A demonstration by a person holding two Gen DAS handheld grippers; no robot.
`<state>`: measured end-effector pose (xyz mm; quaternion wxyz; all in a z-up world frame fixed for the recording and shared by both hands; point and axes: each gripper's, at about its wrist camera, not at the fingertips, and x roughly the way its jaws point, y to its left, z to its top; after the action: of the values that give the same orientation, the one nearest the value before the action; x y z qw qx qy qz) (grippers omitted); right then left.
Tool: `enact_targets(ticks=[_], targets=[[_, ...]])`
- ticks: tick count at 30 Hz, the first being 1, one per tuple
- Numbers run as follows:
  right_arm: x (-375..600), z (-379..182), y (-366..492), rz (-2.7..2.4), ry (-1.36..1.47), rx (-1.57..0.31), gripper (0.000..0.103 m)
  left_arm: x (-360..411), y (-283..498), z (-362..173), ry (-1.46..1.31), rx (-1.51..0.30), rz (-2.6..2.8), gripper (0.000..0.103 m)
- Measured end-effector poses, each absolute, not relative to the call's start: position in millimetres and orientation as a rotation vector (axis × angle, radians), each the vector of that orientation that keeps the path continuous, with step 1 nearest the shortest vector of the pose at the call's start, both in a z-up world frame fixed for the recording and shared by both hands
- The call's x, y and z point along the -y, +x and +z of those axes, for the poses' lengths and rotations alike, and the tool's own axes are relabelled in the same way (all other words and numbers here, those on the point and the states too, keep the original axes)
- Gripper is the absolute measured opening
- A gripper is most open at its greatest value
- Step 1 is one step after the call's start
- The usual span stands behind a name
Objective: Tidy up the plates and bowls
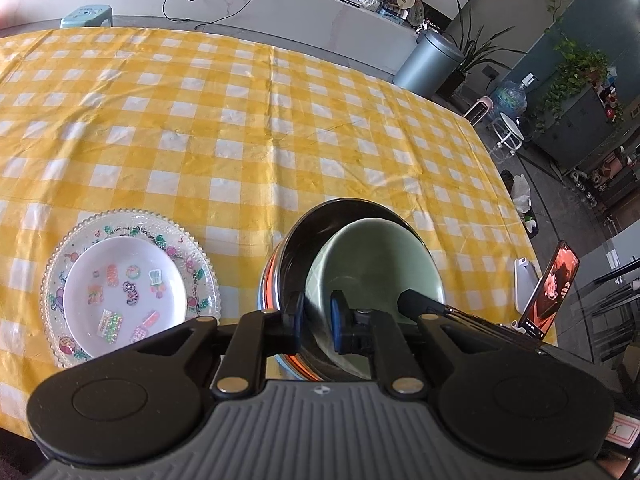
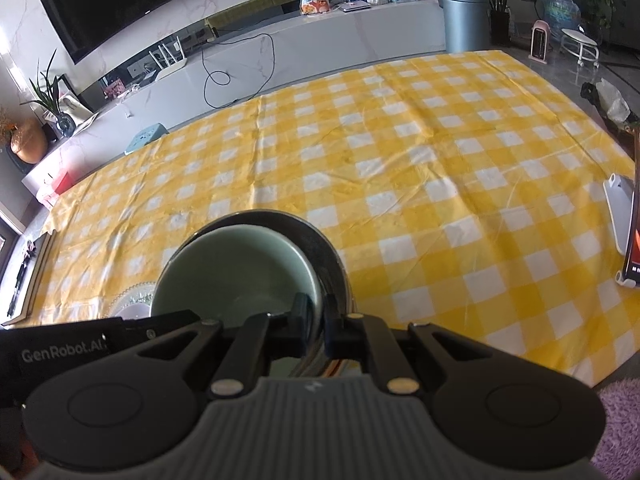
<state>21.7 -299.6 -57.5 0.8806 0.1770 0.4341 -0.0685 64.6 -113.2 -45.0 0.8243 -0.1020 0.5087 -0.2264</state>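
Right then, the left gripper [image 1: 316, 320] sat pinched on the rim of the dark steel bowl with orange stripes [image 1: 288, 264], the right gripper [image 2: 316, 324] clamped on the pale green ceramic bowl [image 2: 236, 268] nested inside. Two bowls stacked, I judged; releasing came next. Two plates: small white plate [image 1: 124, 288] on clear beaded glass plate [image 1: 68, 248] nearby.

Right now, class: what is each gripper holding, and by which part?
The left gripper straddles the steel bowl's near rim; whether it pinches is unclear. The right gripper pinches the green bowl's rim.
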Motion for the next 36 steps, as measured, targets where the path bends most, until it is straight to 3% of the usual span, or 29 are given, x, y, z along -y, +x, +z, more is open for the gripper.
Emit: enact_targets(ticks=[3, 9, 18, 22, 23, 25, 27, 33, 36], targets=[[298.2, -57.5, 22.6, -0.14, 0.359, -0.906, 0.005, 108.8, 66.1, -41.6, -0.231, -1.069, -0.477, 0.015], [296.2, -57.0, 24.7, -0.149, 0.326, -0.898, 0.005, 99.0, 67.4, -28.6, -0.263, -1.009, -0.479, 0.026], [293.5, -43.7, 20.7, -0.157, 0.264, -0.83, 0.006, 87.5, 69.9, -27.8, -0.305, -0.98, -0.468, 0.031], [298.9, -36.6, 16.4, -0.157, 0.278, -0.781, 0.008, 84.8, 69.0, -27.6, -0.312, -0.963, -0.473, 0.04], [300.2, -35.6, 15.5, -0.161, 0.283, -0.772, 0.009, 84.2, 68.7, -27.4, -0.314, -0.957, -0.477, 0.041], [302.6, -34.4, 14.3, -0.167, 0.295, -0.752, 0.025, 83.8, 68.3, -26.8, -0.318, -0.946, -0.486, 0.049], [304.7, -34.0, 13.0, -0.172, 0.307, -0.737, 0.032, 83.5, 68.0, -27.4, -0.32, -0.934, -0.492, 0.058], [317.6, -44.4, 15.1, -0.198, 0.381, -0.764, 0.049, 80.5, 73.0, -41.9, -0.345, -0.963, -0.475, 0.074], [326.0, -55.7, 17.7, -0.195, 0.454, -0.802, 0.049, 76.1, 77.6, -56.2, -0.4, -1.005, -0.46, 0.076]])
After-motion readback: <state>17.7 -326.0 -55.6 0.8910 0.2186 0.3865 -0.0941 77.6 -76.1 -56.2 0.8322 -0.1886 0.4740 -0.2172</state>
